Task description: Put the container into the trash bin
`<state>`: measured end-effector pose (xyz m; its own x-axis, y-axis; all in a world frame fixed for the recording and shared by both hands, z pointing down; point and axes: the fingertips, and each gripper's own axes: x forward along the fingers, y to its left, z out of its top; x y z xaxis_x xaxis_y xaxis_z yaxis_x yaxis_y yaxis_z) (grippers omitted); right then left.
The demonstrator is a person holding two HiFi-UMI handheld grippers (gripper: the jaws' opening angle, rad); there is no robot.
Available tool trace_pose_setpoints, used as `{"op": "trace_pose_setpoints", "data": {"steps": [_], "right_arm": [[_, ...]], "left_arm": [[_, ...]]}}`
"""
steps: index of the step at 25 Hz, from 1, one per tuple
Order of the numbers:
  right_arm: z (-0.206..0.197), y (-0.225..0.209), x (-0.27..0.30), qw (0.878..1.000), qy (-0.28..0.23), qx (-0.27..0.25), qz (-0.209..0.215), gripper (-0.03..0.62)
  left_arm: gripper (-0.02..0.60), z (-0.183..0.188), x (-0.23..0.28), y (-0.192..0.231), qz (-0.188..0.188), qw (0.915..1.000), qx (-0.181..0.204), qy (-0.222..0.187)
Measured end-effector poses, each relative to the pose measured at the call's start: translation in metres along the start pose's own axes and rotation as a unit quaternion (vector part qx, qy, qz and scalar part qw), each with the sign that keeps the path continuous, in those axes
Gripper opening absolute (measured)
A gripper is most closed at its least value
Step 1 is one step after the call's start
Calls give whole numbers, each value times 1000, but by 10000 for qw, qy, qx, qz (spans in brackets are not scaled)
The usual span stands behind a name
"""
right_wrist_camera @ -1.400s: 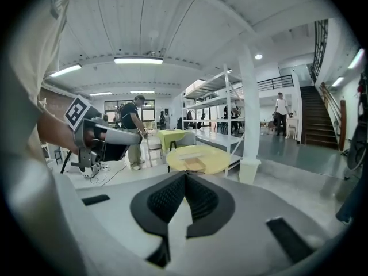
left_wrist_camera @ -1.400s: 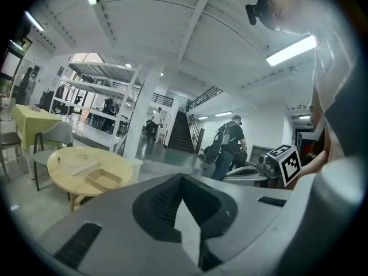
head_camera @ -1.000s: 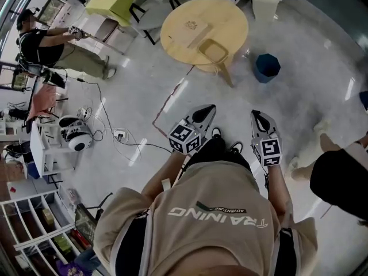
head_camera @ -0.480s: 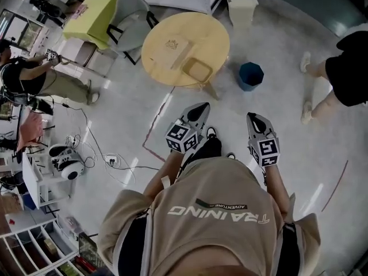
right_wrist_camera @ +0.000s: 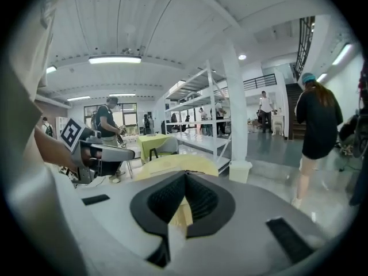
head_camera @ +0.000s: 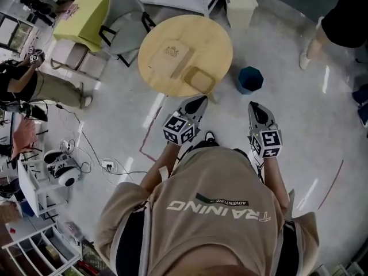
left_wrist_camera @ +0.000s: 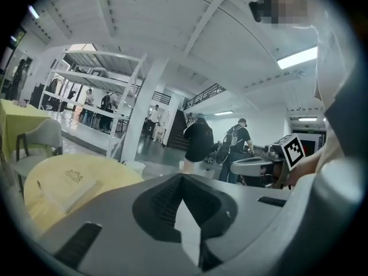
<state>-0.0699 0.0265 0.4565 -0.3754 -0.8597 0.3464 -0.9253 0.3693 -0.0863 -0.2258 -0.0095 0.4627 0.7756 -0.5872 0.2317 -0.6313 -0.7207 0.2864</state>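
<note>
The container [head_camera: 199,79] is a shallow, tan, rectangular tray with rounded corners. It lies flat on the round wooden table [head_camera: 215,39], at the edge nearest the person. It looks empty, though it is too small in the head view to be sure. Just beside it lies a flat box [head_camera: 168,59] with a printed emblem. A dark blue trash bin [head_camera: 250,79] stands on the floor near the table's right side, and a white bin [head_camera: 240,10] stands farther off.

The step in hand looks like the approach, as nothing is picked up yet. The left gripper [head_camera: 196,103] has its jaws pressed together with nothing between them, and its tip is near the table's edge, short of the container. The right gripper [head_camera: 255,108] is likewise closed and empty. Next, 1 gripper must open, reach the tray's rim and clamp it before carrying it to the blue bin.
</note>
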Motion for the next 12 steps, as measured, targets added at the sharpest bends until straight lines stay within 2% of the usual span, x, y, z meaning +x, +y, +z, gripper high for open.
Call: {"op": "trace_pose_setpoints", "data": {"steps": [5, 9, 12], "right_arm": [[7, -18, 31, 9997, -32, 135, -188, -3], [5, -30, 41, 9995, 104, 213, -184, -3], [2, -44, 56, 9995, 145, 262, -77, -3]], "left_arm": [[0, 4, 22, 33, -64, 9998, 71, 152], [0, 5, 41, 31, -333, 9990, 40, 287], [0, 6, 61, 39, -247, 9990, 34, 372]]}}
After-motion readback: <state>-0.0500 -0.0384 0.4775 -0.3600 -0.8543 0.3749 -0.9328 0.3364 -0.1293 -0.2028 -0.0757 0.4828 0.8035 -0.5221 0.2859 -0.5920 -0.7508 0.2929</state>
